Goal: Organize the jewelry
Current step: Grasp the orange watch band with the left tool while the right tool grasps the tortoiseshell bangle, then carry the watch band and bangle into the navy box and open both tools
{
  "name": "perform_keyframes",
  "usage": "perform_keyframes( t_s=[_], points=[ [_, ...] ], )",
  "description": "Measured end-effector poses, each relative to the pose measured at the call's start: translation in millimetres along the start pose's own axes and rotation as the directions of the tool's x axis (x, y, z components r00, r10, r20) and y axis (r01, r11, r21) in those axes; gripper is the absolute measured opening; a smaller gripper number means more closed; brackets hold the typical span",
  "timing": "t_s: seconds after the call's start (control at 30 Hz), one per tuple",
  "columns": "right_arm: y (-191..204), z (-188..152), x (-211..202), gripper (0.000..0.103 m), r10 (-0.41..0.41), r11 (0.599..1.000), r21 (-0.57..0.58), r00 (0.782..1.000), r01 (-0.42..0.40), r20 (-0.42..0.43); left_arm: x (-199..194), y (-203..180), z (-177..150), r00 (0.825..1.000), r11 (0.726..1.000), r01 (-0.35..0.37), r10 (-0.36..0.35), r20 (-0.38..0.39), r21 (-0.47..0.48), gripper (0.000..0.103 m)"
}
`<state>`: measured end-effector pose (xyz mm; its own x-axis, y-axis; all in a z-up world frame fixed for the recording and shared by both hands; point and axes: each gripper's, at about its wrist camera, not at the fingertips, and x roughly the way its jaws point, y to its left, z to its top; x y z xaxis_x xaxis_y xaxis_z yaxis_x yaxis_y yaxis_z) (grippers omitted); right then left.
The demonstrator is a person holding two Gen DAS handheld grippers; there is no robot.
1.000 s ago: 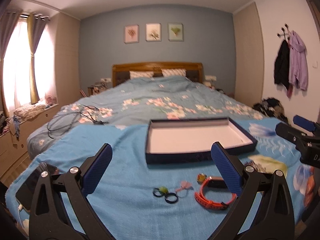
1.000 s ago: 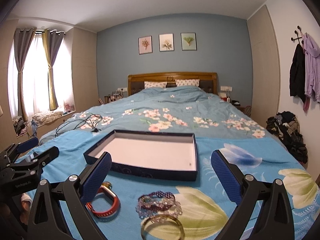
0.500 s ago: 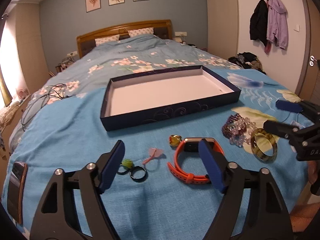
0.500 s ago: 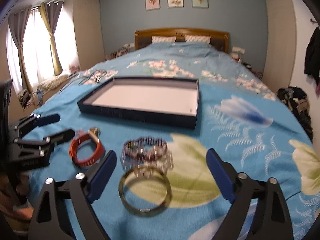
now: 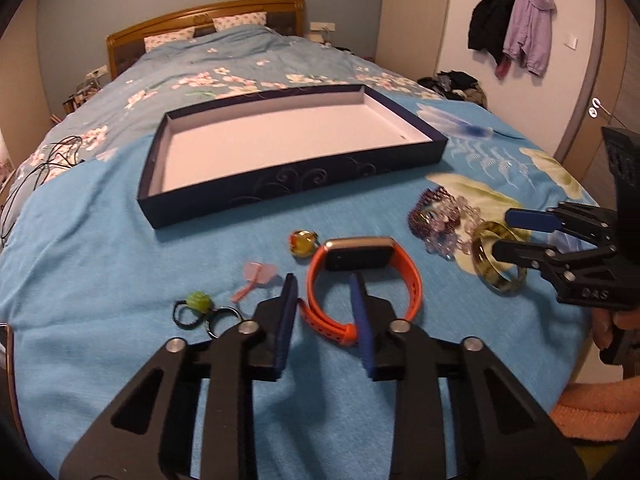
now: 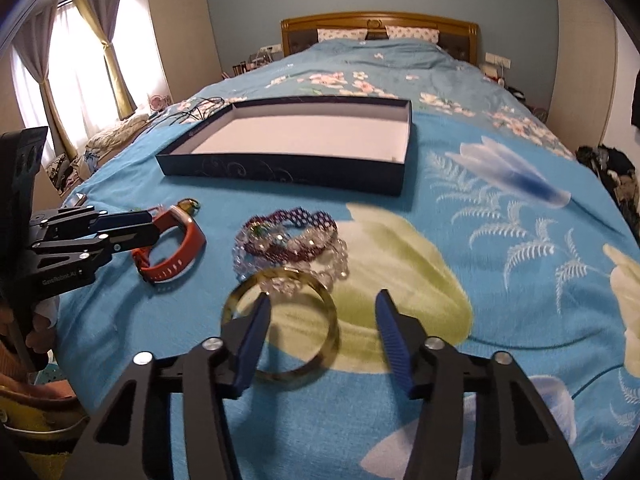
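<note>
Blue floral bedspread [image 5: 100,248] carrying jewelry just before the empty navy tray [image 5: 224,200]: left gripper [image 5: 324,292], part-open and holding nothing, straddles the orange watch band [image 5: 408,276], while right gripper [image 6: 322,308], wider and also unloaded, brackets the amber bangle [image 6: 332,320], both apparently positioned for grasping.

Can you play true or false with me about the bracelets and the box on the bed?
1. The box has jewelry in it. False: only its bare white bottom shows.
2. The left gripper is at the orange band. True.
3. The right gripper is squeezed shut. False: its fingers are apart, on either side of the bangle.
4. The beaded bracelets lie on the bedspread, outside the box. True.
5. The orange band is in the box. False: it lies on the bedspread.
</note>
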<state>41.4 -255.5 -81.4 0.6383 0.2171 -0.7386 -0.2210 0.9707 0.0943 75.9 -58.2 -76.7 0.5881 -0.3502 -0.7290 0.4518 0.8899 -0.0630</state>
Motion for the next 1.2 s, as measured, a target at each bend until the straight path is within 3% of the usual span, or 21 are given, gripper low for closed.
perform_keyframes(
  t_s=[0.1,0.43,0.47,0.67,0.87,1.0,1.2],
  points=[
    [-2.1,-0.8,-0.4,0.037,-0.004,1.000,0.000,1.000,0.004,-0.010,-1.2,-0.5,-1.8,0.999,1.000,0.029,-0.029,-0.019,0.001,0.018],
    [-5.8,4.8,2.2,0.013,-0.007,1.000,-0.021,1.000,0.007,-0.024,11.8,5.6,7.3,0.996,0.998,0.061,-0.061,-0.066,0.000,0.024],
    [-6.8,4.8,2.3,0.006,-0.002,1.000,-0.020,1.000,0.002,-0.024,15.0,6.0,7.9,0.995,0.998,0.070,-0.070,-0.077,-0.005,0.018],
    [-13.5,7.1,-3.3,0.006,0.037,0.999,0.008,0.999,-0.037,-0.003,14.3,8.5,10.2,0.995,0.997,0.065,-0.067,-0.072,-0.031,0.008],
    [-16.9,23.7,-17.3,0.006,0.066,0.998,0.019,0.996,-0.068,0.055,2.1,13.7,16.0,0.995,0.994,0.089,-0.091,-0.043,-0.063,0.008],
    [-17.1,42.1,-21.4,0.006,0.075,0.997,0.005,0.992,-0.076,0.103,-9.2,22.3,28.2,0.993,0.988,0.116,-0.118,-0.005,-0.097,0.008],
    [-16.1,88.4,-8.4,0.006,0.080,0.996,-0.042,0.984,-0.074,0.156,-20.5,45.8,64.2,0.994,0.985,0.098,-0.088,0.070,-0.142,0.008]
  ],
)
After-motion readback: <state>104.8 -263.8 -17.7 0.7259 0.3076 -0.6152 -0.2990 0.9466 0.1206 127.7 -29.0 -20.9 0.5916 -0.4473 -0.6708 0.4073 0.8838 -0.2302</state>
